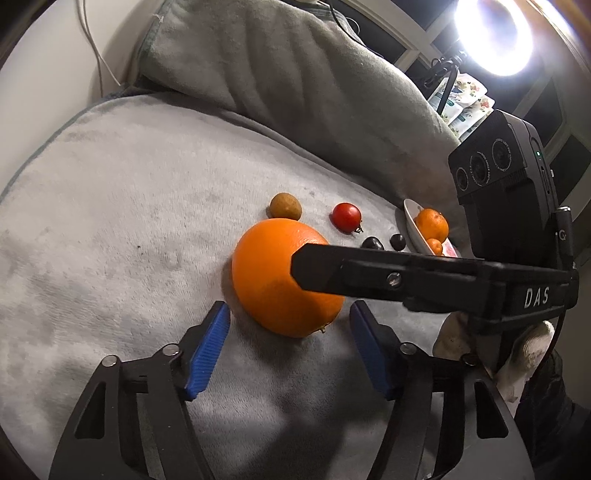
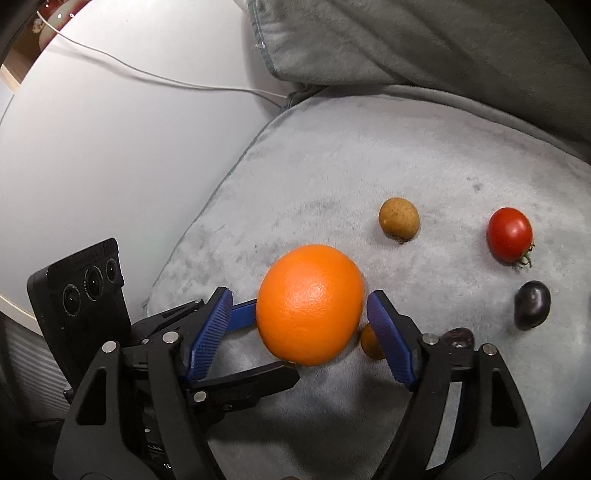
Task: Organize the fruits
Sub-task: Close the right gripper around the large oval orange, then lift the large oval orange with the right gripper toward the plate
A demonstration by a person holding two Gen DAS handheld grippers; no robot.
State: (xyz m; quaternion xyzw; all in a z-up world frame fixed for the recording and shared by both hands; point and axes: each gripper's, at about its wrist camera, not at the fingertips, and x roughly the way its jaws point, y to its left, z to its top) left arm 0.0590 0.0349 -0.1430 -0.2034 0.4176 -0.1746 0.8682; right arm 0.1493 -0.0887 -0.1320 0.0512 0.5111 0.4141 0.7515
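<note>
A large orange (image 1: pixel 284 277) (image 2: pixel 312 304) lies on a grey plush cushion (image 1: pixel 110 221) (image 2: pixel 369 166). My left gripper (image 1: pixel 290 314) is open, its blue pads just short of the orange on either side. My right gripper (image 2: pixel 299 301) is open around the orange with small gaps; in the left wrist view its black finger (image 1: pixel 369 273) crosses over the orange. Beyond lie a brown longan-like fruit (image 1: pixel 285 207) (image 2: pixel 399 218), a red tomato (image 1: pixel 346 217) (image 2: pixel 509 234) and dark grapes (image 1: pixel 371 242) (image 2: pixel 532 304). A white dish (image 1: pixel 412 225) holds small oranges (image 1: pixel 432 223).
A grey pillow (image 1: pixel 295 74) leans behind the cushion. A white surface with a cable (image 2: pixel 147 77) lies left of the cushion. A bright ring lamp (image 1: pixel 495 33) shines at the far right. A small orange fruit (image 2: pixel 371 341) lies behind my right pad.
</note>
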